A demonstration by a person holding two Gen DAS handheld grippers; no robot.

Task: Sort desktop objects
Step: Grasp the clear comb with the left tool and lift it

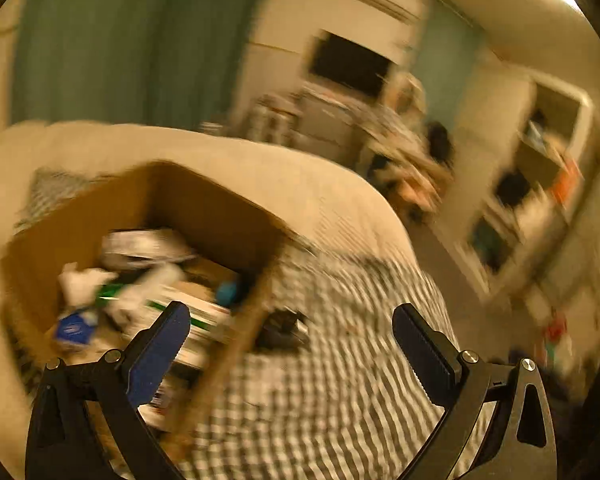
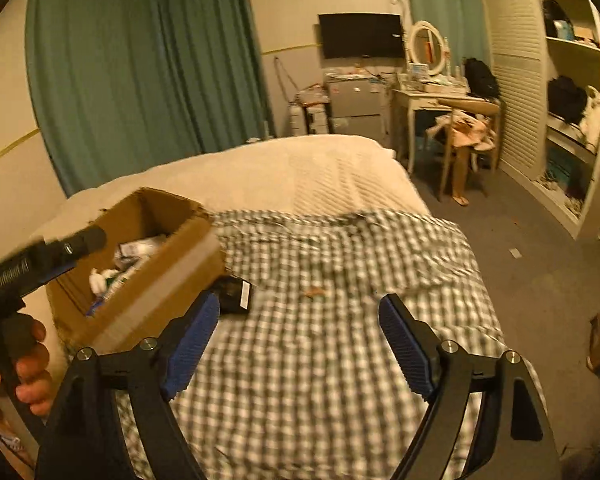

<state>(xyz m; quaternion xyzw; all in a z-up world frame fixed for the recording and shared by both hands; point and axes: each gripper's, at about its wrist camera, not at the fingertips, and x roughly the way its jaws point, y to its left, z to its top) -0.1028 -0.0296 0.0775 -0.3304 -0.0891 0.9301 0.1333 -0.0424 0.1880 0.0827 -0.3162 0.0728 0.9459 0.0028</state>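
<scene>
Both tongs, left point(image 1: 291, 326) and right point(image 2: 299, 316), gaping empty; right one should be squaring up over the flat black box point(image 2: 234, 294) beside the open brown cardboard carton point(image 2: 156, 264) before closing

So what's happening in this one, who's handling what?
A person holds a gripper in each hand over a bed covered with a checked cloth. Both the left gripper and the right gripper are open and empty. A cardboard box on the bed already holds assorted small items. One small black box lies on the cloth just beside the cardboard box, still outside it. The left wrist view is motion-blurred, so that gripper appears to be moving.
</scene>
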